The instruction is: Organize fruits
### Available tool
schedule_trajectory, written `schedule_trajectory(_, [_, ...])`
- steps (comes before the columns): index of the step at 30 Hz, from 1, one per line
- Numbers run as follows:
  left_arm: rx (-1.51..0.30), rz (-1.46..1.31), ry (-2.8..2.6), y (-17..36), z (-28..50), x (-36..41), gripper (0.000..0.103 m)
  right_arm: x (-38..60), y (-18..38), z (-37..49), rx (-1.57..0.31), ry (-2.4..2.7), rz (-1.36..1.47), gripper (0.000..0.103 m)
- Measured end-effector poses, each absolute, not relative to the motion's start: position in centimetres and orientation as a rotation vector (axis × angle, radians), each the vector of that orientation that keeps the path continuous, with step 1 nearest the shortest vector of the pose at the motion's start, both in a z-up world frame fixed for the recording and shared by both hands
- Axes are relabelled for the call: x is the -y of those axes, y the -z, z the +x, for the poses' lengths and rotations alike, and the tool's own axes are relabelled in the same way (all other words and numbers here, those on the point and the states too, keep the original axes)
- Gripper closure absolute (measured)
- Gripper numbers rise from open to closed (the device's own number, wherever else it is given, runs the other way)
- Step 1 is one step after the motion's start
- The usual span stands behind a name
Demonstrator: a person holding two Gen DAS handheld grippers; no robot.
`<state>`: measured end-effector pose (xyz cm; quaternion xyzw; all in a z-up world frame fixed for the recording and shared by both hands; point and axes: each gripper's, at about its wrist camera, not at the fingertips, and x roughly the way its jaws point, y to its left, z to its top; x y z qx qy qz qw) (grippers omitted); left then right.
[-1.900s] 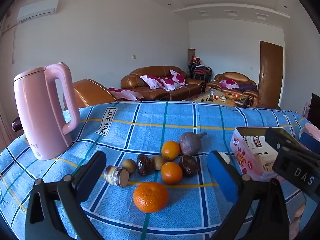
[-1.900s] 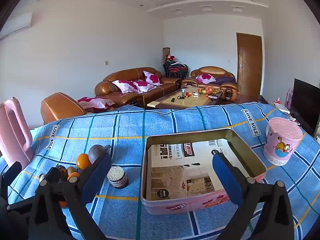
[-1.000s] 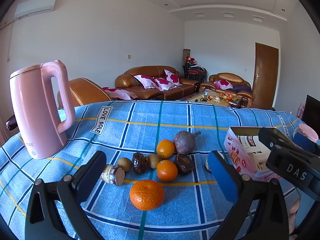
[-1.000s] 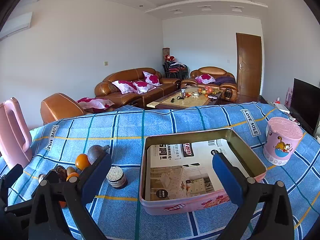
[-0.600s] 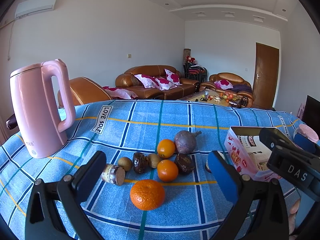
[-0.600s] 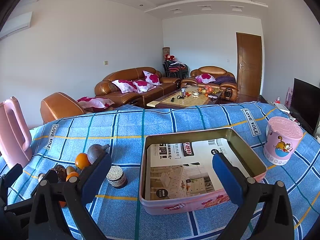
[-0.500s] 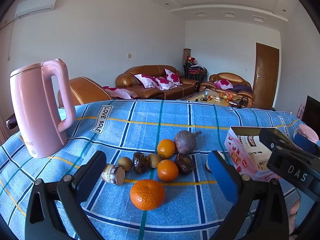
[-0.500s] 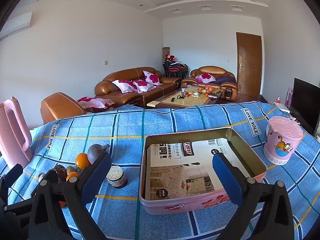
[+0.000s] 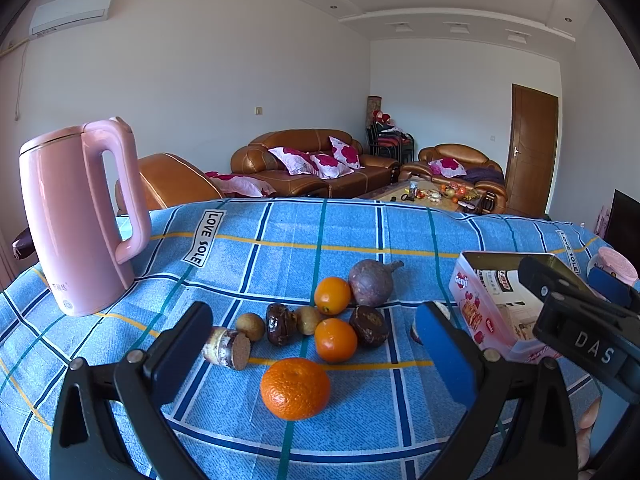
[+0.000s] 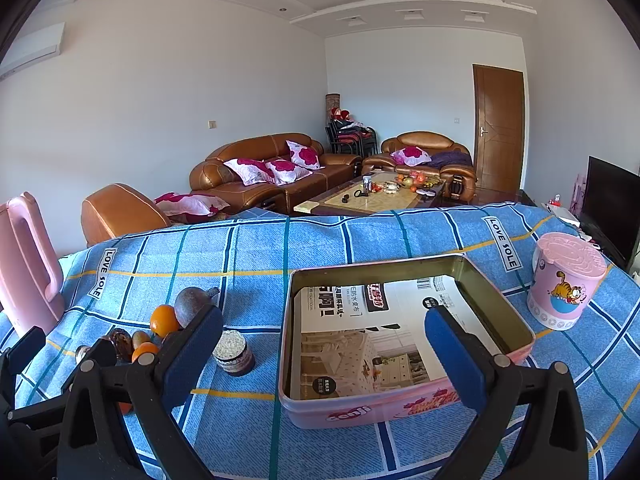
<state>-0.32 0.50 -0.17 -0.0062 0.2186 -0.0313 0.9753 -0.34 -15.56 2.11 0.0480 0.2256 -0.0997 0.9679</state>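
A large orange (image 9: 295, 388) lies nearest on the blue checked cloth, between the fingers of my open, empty left gripper (image 9: 316, 354). Behind it lie two smaller oranges (image 9: 335, 339), a purple round fruit (image 9: 370, 282), dark brown fruits (image 9: 369, 330) and small tan fruits (image 9: 250, 325). The pink tin (image 10: 404, 340), lined with printed paper, sits to the right and holds no fruit. My right gripper (image 10: 324, 356) is open and empty, hovering over the tin's near side. The fruit pile (image 10: 160, 322) shows at the right wrist view's left.
A pink kettle (image 9: 76, 216) stands at the far left. A small jar (image 9: 226, 353) lies on its side by the fruit; another small jar (image 10: 233, 353) stands left of the tin. A pink lidded cup (image 10: 564, 280) stands at the right.
The left gripper's view shifted slightly about a second back, then stayed still. The right gripper has not moved. Nothing was picked up.
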Motion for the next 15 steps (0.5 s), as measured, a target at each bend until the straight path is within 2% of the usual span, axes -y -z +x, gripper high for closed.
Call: schedule_trajectory(15, [-0.476, -0.026, 0.027, 0.44, 0.06, -0.92, 0.0, 15.32, -1.94, -0.41, -0.454, 0.178, 0.094, 0.001])
